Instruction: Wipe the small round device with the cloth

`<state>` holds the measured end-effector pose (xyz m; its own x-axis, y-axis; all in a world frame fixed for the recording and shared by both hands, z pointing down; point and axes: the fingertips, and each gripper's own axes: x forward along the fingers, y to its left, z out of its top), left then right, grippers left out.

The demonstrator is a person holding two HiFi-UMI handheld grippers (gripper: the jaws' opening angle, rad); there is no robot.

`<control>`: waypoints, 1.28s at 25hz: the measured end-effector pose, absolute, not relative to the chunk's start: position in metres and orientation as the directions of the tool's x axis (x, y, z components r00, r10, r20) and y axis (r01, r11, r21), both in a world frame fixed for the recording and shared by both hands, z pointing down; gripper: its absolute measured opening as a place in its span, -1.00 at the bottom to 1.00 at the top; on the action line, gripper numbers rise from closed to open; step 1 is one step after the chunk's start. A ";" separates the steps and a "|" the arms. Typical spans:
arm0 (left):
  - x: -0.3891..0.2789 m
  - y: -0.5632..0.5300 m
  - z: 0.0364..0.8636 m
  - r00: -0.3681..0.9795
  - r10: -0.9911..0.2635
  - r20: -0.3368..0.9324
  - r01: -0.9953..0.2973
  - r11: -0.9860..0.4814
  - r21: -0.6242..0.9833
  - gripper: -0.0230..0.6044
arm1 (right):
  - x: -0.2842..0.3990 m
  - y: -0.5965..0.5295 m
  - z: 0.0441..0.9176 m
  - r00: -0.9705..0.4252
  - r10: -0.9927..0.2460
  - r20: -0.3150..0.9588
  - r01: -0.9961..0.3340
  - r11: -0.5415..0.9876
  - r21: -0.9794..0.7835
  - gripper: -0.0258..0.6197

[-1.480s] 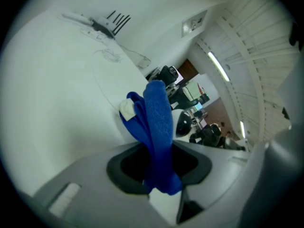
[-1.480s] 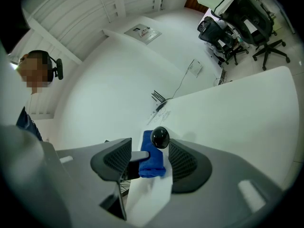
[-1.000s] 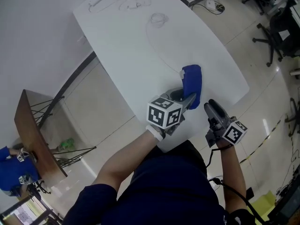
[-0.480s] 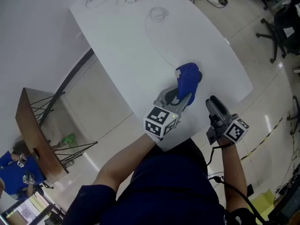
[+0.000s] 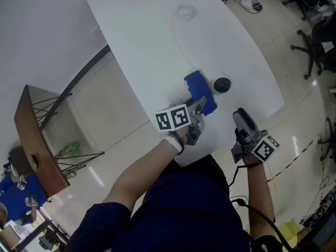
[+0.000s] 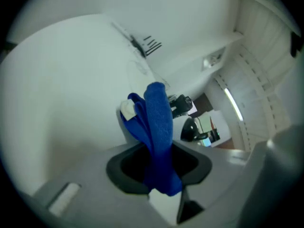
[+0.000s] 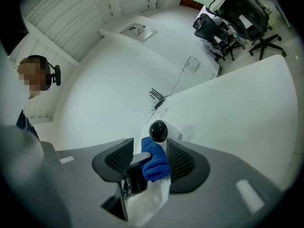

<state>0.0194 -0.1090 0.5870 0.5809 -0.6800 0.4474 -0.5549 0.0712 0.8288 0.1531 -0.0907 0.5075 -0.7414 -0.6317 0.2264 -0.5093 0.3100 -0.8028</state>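
The small round black device [image 5: 221,84] sits uncovered on the white table [image 5: 147,41] near its front edge. Just left of it lies the blue cloth [image 5: 199,91], bunched and pinched by my left gripper [image 5: 199,105], which is shut on it. In the left gripper view the cloth [image 6: 158,127] stands up from between the jaws of that gripper [image 6: 159,167]. My right gripper [image 5: 240,115] hovers open at the table's near edge, apart from both. In the right gripper view its gripper [image 7: 149,156] frames the device [image 7: 158,130] and the cloth [image 7: 155,159] ahead, with nothing between its pads.
Thin cables [image 5: 185,12] lie coiled at the table's far end. Office chairs [image 5: 317,33] stand on the floor to the right. A wooden stand [image 5: 34,151] is on the floor at the left, with a person in blue [image 5: 16,206] beyond it.
My left gripper has drawn the cloth to the left, off the device, which was covered before and now shows bare. The right gripper has hardly moved.
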 end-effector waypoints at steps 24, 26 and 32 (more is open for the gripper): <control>0.052 -0.145 0.482 0.411 -0.591 0.694 -0.303 -0.807 -0.507 -0.52 | 0.175 -0.065 0.486 -0.678 -0.712 0.184 -0.528 0.296 -0.796 -0.25; 0.061 -0.128 0.476 0.411 -0.621 0.667 -0.173 -0.772 -0.612 -0.52 | 0.178 -0.066 0.485 -0.673 -0.717 0.183 -0.528 0.292 -0.797 -0.25; 0.066 -0.093 0.517 0.356 -0.712 0.605 0.094 -0.617 -0.781 -0.52 | 0.186 -0.061 0.491 -0.662 -0.723 0.196 -0.528 0.266 -0.806 -0.26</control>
<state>0.0659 -0.0929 0.5168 0.3559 -0.7120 0.6053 0.0942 -0.6171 -0.7812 0.1856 -0.0613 0.4914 -0.6625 -0.7230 0.1959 -0.5283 0.2656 -0.8064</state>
